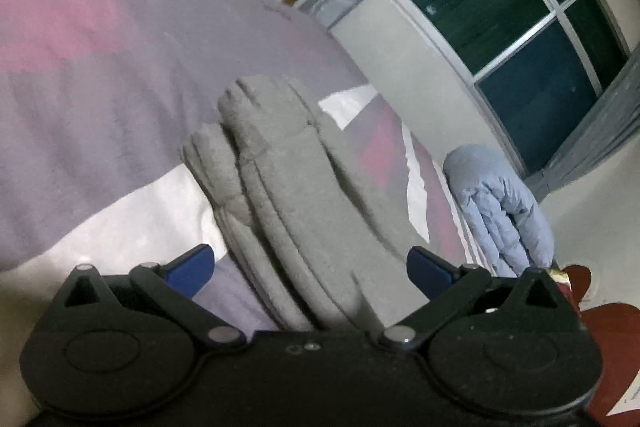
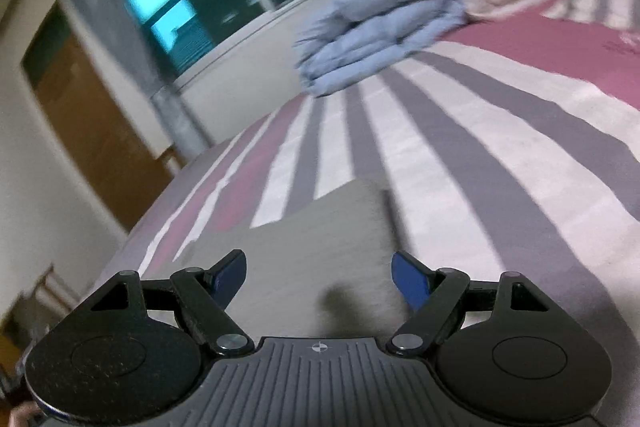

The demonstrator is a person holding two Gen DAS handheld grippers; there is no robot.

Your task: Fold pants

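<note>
Looking like the last fold: grey pants [image 1: 280, 179] bunched on the striped bed [image 2: 480, 147], left gripper [image 1: 310, 267] and right gripper [image 2: 320, 277] both spread wide holding nothing, so next probably flatten the stack.

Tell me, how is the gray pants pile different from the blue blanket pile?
The gray pants look fuzzy; the blue blanket looks smooth and puffy. The pants lie right in front of the left gripper; the blanket sits farther back, near the window. Both are folded in layers on the striped bed.
</note>
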